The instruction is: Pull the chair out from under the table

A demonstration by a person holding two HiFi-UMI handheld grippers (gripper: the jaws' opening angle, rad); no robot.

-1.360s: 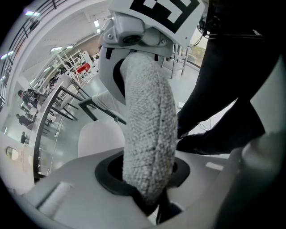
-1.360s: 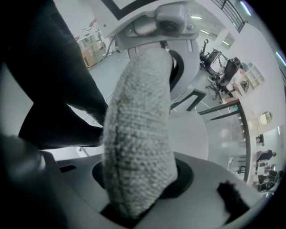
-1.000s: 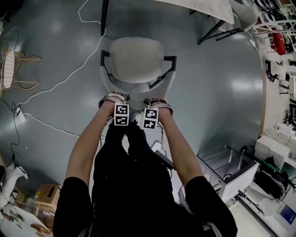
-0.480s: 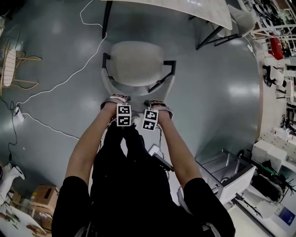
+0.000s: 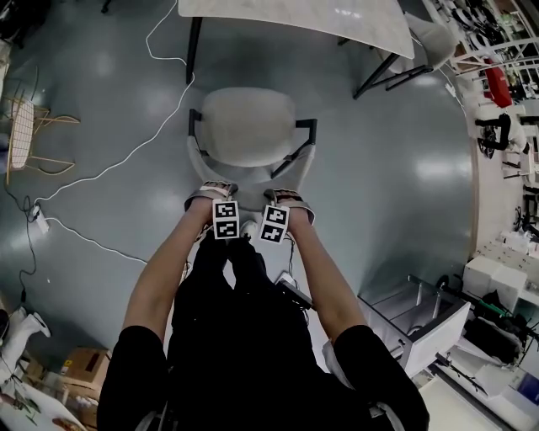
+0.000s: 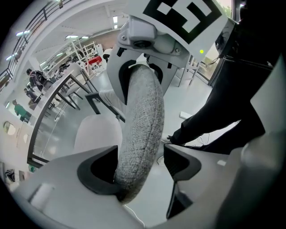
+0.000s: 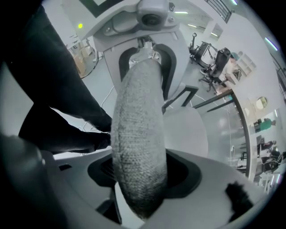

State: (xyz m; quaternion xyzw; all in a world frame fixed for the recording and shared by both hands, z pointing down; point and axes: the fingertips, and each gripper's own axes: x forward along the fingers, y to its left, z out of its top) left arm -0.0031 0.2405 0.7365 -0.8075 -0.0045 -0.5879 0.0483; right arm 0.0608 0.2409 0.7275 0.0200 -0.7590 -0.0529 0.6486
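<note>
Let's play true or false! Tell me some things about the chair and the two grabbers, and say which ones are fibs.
1. The chair is tucked under the table. False: it stands clear of the table.
2. The backrest sits between the jaws of the left gripper and the right gripper. True; both pairs of jaws have just been opening.
3. The left gripper squeezes the backrest tight. False: its jaws stand apart, with a gap on one side.
4. A white cable lies on the floor. True.

Trailing over the grey floor: a white cable, reaching a power strip at left. Parked far left: a gold wire chair. Lower left, a cardboard box; lower right, a white cabinet.
</note>
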